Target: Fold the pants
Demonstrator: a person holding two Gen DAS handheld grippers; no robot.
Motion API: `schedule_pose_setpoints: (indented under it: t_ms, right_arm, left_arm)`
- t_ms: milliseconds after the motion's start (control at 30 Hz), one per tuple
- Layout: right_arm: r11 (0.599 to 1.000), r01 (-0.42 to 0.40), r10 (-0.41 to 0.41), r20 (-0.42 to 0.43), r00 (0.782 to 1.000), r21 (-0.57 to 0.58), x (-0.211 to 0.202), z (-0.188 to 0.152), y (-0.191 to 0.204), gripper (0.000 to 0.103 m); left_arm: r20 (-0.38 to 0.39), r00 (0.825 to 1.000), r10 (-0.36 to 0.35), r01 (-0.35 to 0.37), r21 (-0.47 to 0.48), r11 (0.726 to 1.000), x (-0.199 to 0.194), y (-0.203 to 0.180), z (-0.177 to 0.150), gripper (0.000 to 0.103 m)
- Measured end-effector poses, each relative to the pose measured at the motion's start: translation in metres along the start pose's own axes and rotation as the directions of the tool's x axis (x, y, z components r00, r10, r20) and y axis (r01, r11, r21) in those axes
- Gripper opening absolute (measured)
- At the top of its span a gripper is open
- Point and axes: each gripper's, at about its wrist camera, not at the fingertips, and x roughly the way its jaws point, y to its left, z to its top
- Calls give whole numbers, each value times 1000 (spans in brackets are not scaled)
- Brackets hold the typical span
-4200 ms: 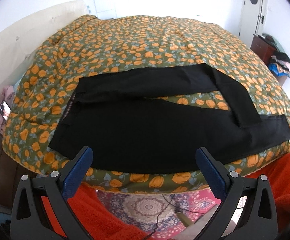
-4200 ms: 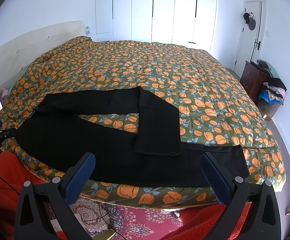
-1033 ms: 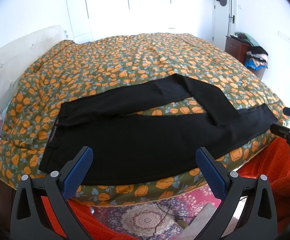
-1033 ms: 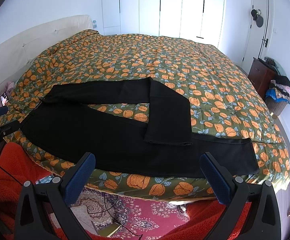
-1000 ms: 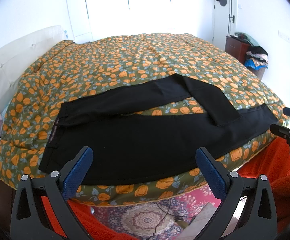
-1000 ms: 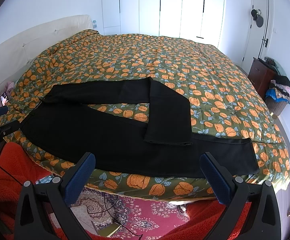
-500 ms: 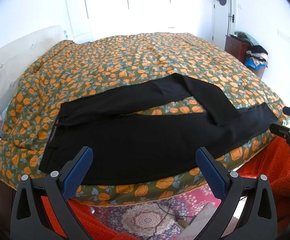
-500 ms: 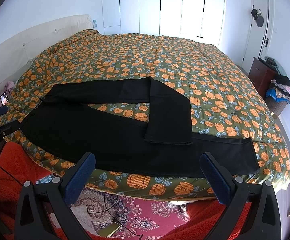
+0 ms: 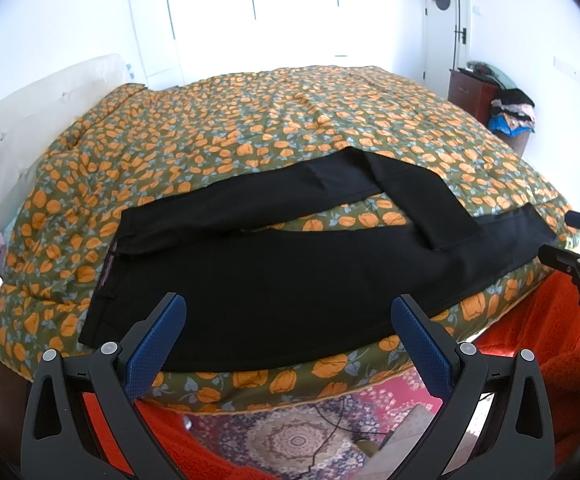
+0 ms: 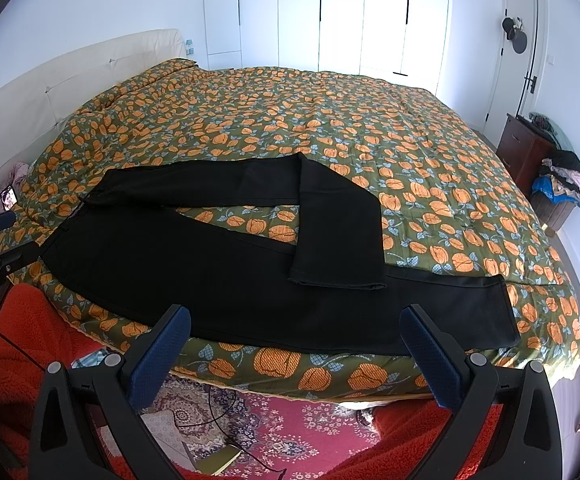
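Black pants [image 9: 282,276] lie flat along the near edge of a bed with an orange-flowered quilt [image 9: 250,120]. The waistband is at the left, and the far leg is bent back so its cuff lies across the near leg [image 10: 338,240]. My left gripper [image 9: 288,320] is open and empty, held back from the bed edge over the waist half. My right gripper [image 10: 294,332] is open and empty, held back from the edge over the leg half. Each gripper shows at the edge of the other's view.
A patterned red rug [image 10: 274,420] with a cable and a book lies on the floor below the bed edge. A cream headboard [image 10: 70,76] is at the left. A dark dresser with piled clothes [image 10: 550,168] stands at the right. Orange fleece sleeves frame both views.
Nothing has visibly changed in the last second. Since about four seconds ago both grippers have drawn back and risen slightly, showing more of the bed.
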Motion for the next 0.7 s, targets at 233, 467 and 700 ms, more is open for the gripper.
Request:
schedule_pose_setpoints:
  t_ms: [233, 467, 700]
  right_arm:
    - [1000, 0, 0, -1, 1000, 0, 0, 1, -1, 103]
    - [1000, 0, 0, -2, 1000, 0, 0, 1, -1, 103]
    - [1000, 0, 0, -2, 1000, -1, 0, 2, -1, 103]
  left_arm:
    - [-1, 1000, 1, -1, 2, 1000, 0, 1, 0, 102]
    - [0, 1000, 2, -2, 2, 1000, 0, 0, 0, 102]
    - [0, 1000, 2, -2, 3, 1000, 0, 1, 0, 102]
